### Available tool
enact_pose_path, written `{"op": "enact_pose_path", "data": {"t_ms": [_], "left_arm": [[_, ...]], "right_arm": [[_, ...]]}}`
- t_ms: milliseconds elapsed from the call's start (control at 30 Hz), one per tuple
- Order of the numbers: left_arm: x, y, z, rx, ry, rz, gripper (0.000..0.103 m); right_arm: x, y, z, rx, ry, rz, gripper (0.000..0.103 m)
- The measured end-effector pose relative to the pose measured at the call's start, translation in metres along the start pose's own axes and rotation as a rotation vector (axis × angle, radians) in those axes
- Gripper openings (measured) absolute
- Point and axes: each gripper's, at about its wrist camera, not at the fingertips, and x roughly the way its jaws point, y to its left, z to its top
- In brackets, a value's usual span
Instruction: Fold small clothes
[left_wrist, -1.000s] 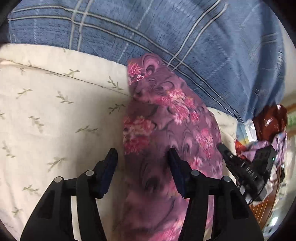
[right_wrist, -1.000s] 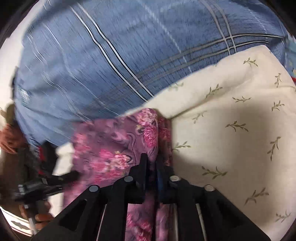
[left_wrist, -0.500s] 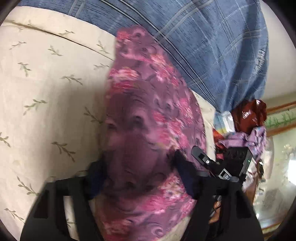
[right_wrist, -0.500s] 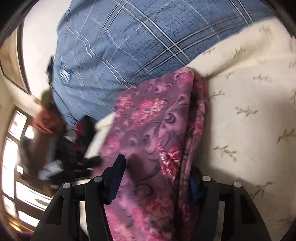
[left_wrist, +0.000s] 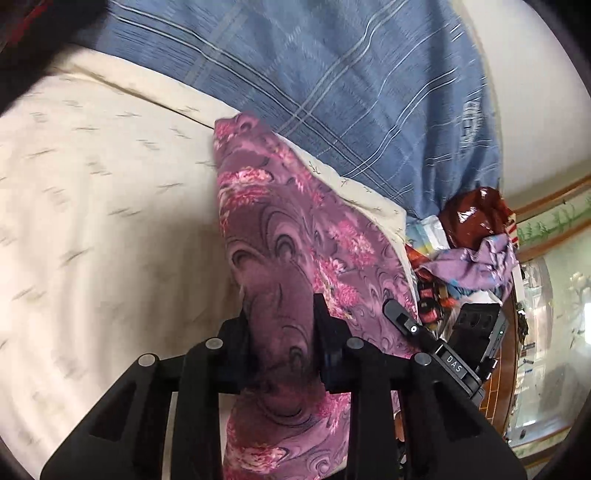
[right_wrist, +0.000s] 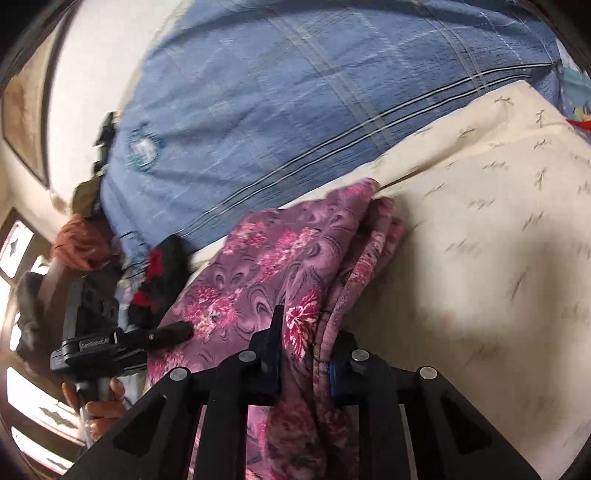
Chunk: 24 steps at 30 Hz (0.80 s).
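Note:
A purple floral garment (left_wrist: 280, 236) lies folded lengthwise on the cream leaf-print bedding (left_wrist: 110, 221). My left gripper (left_wrist: 282, 325) is shut on the near end of the garment, cloth bunched between its fingers. In the right wrist view the same garment (right_wrist: 280, 266) shows with stacked folded edges on its right side. My right gripper (right_wrist: 306, 339) is shut on those layers. The right gripper also shows in the left wrist view (left_wrist: 443, 354), and the left gripper shows in the right wrist view (right_wrist: 122, 339), held by a hand.
A blue plaid blanket (left_wrist: 332, 81) lies along the far side of the cream bedding (right_wrist: 480, 258). A heap of other clothes and a dark red shiny bag (left_wrist: 472, 218) sit past the bed's right edge. A black-and-red cloth (right_wrist: 162, 273) lies at the left.
Both grippers, open around the garment half a second ago, have closed on it. The right had let go of it a second ago. The views have shifted and the garment's near end is gathered.

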Motion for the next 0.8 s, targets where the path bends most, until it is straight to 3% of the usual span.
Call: {"op": "enact_pose_path", "data": {"t_ms": [100, 233, 333, 367, 433, 533, 633, 700, 800], "left_arm": [[-0.033, 0.023, -0.026, -0.004, -0.019, 0.018, 0.026], [-0.042, 0.052, -0.059, -0.016, -0.014, 0.066, 0.026], [-0.023, 0.076, -0.071, -0.015, 0.012, 0.157, 0.036], [-0.018, 0.084, -0.072, -0.024, 0.012, 0.145, 0.044], [-0.018, 0.092, -0.07, -0.045, 0.003, 0.097, 0.044], [-0.03, 0.082, -0.07, 0.001, -0.002, 0.134, 0.044], [-0.051, 0.051, -0.069, 0.133, -0.107, 0.21, 0.043], [-0.051, 0.029, -0.062, 0.207, -0.153, 0.265, 0.054], [-0.027, 0.008, -0.043, 0.288, -0.158, 0.339, 0.058]], "right_arm": [[0.002, 0.024, -0.031, -0.004, 0.012, 0.065, 0.017], [0.014, 0.041, -0.076, 0.001, 0.049, 0.109, 0.018], [0.03, 0.041, -0.102, -0.01, 0.078, 0.068, 0.021], [0.036, 0.037, -0.108, -0.031, 0.077, 0.019, 0.024], [0.038, 0.028, -0.112, -0.042, 0.06, 0.001, 0.032], [0.032, 0.026, -0.107, -0.026, 0.054, -0.019, 0.037], [0.007, 0.034, -0.096, -0.014, -0.032, -0.095, 0.043], [-0.004, 0.052, -0.088, -0.095, -0.105, -0.121, 0.043], [0.013, 0.082, -0.077, -0.228, -0.088, -0.133, 0.039]]}}
